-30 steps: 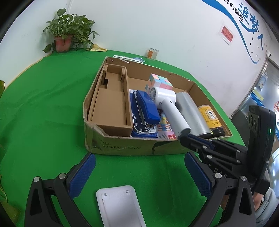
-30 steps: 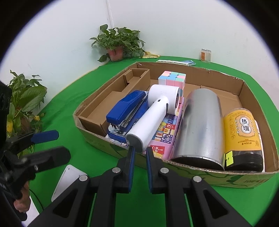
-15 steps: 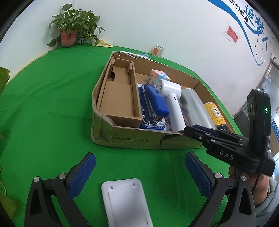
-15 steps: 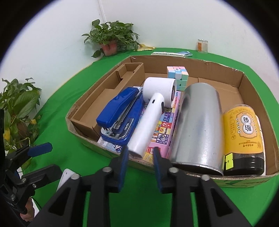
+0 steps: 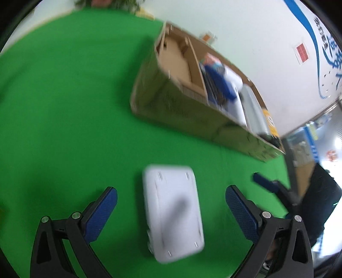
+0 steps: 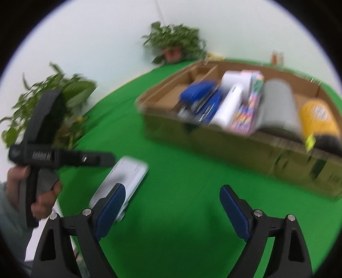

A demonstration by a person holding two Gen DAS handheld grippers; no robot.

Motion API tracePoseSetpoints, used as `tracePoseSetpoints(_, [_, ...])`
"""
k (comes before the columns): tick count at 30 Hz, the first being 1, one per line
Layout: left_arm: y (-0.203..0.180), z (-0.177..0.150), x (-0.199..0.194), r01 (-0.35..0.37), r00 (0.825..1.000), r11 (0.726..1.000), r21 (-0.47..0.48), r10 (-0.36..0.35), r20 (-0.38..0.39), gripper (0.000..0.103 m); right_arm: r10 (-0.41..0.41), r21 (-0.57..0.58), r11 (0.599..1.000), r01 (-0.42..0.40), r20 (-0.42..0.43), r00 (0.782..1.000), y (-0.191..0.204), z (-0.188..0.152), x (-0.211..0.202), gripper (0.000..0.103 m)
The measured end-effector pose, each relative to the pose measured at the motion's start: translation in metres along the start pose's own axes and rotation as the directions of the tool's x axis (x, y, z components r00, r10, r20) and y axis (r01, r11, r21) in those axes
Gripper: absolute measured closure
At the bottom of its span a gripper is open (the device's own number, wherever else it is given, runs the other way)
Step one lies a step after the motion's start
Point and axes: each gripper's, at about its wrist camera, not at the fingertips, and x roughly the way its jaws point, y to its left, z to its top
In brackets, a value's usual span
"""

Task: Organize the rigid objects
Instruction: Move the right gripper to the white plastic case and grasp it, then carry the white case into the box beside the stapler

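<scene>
Left tool (image 5: 171, 211) wide, straddling white case (image 5: 172, 211) at lower centre. Right tool (image 6: 171, 205) opening, empty. Pickup step; next: close, carry to box (image 5: 183, 111).

Both views are smeared by motion blur, so the print on the cardboard box (image 5: 188, 111) cannot be read. The box's contents (image 6: 241, 107) blur together, and 1 potted plant (image 5: 106, 3) is cut off by the left view's top edge.
</scene>
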Motion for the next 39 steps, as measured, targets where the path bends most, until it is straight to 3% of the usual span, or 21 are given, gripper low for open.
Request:
tracePoseSetpoints(2, [-0.001, -0.008, 0.007, 0.035, 0.998, 0.999, 0.001, -0.035, -0.049, 0.012, 0.053, 0.024, 0.998, -0.052, -0.035, 0.998, 0.002, -0.013, 0.004, 0.013])
tracePoseSetpoints(6, [-0.016, -0.019, 0.016, 0.042, 0.996, 0.998, 0.036, -0.039, -0.084, 0.02, 0.069, 0.038, 0.997, -0.066, -0.08, 0.994, 0.003, -0.027, 0.007, 0.013])
tracePoseSetpoints(7, [-0.021, -0.021, 0.02, 0.053, 0.994, 0.998, 0.044, -0.048, -0.097, 0.031, 0.063, 0.035, 0.998, -0.06, -0.086, 0.994, 0.004, -0.03, 0.006, 0.013])
tracePoseSetpoints(9, [-0.031, -0.024, 0.03, 0.101, 0.986, 0.994, 0.029, -0.097, -0.135, 0.042, 0.062, 0.041, 0.997, -0.058, -0.099, 0.993, 0.002, -0.035, 0.003, 0.013])
tracePoseSetpoints(14, [-0.076, -0.031, 0.067, 0.224, 0.952, 0.974, 0.034, -0.211, -0.22, 0.042, 0.025, 0.062, 0.998, -0.019, -0.095, 0.995, -0.009, -0.043, -0.01, 0.013])
tracePoseSetpoints(17, [-0.099, -0.037, 0.088, 0.309, 0.915, 0.951, -0.008, -0.299, -0.272, 0.042, -0.033, 0.068, 0.997, 0.039, -0.086, 0.996, -0.017, -0.046, -0.02, 0.013])
tracePoseSetpoints(19, [-0.111, -0.04, 0.096, 0.325, 0.907, 0.946, 0.001, -0.311, -0.282, 0.042, -0.11, 0.045, 0.992, 0.115, -0.088, 0.99, -0.02, -0.051, -0.027, 0.013])
tracePoseSetpoints(21, [-0.122, -0.043, 0.101, 0.328, 0.905, 0.945, 0.017, -0.309, -0.291, 0.042, -0.178, 0.019, 0.983, 0.18, -0.094, 0.98, -0.022, -0.055, -0.029, 0.013])
tracePoseSetpoints(24, [-0.128, -0.049, 0.105, 0.32, 0.908, 0.947, 0.024, -0.299, -0.294, 0.052, -0.254, -0.011, 0.967, 0.254, -0.093, 0.963, -0.021, -0.063, -0.031, 0.016])
tracePoseSetpoints(28, [-0.129, -0.053, 0.103, 0.304, 0.919, 0.951, 0.049, -0.28, -0.279, 0.06, -0.311, -0.038, 0.95, 0.309, -0.103, 0.945, -0.018, -0.066, -0.027, 0.032])
tracePoseSetpoints(30, [-0.128, -0.052, 0.099, 0.288, 0.929, 0.955, 0.064, -0.263, -0.261, 0.06, -0.29, -0.013, 0.957, 0.29, -0.108, 0.951, -0.022, -0.064, -0.026, 0.036])
tracePoseSetpoints(34, [-0.125, -0.05, 0.097, 0.248, 0.946, 0.965, 0.083, -0.222, -0.235, 0.072, -0.238, 0.044, 0.969, 0.244, -0.108, 0.965, -0.028, -0.058, -0.024, 0.036])
tracePoseSetpoints(39, [-0.117, -0.046, 0.084, 0.232, 0.957, 0.968, 0.095, -0.21, -0.199, 0.074, -0.204, 0.092, 0.973, 0.213, -0.098, 0.974, -0.028, -0.054, -0.023, 0.036])
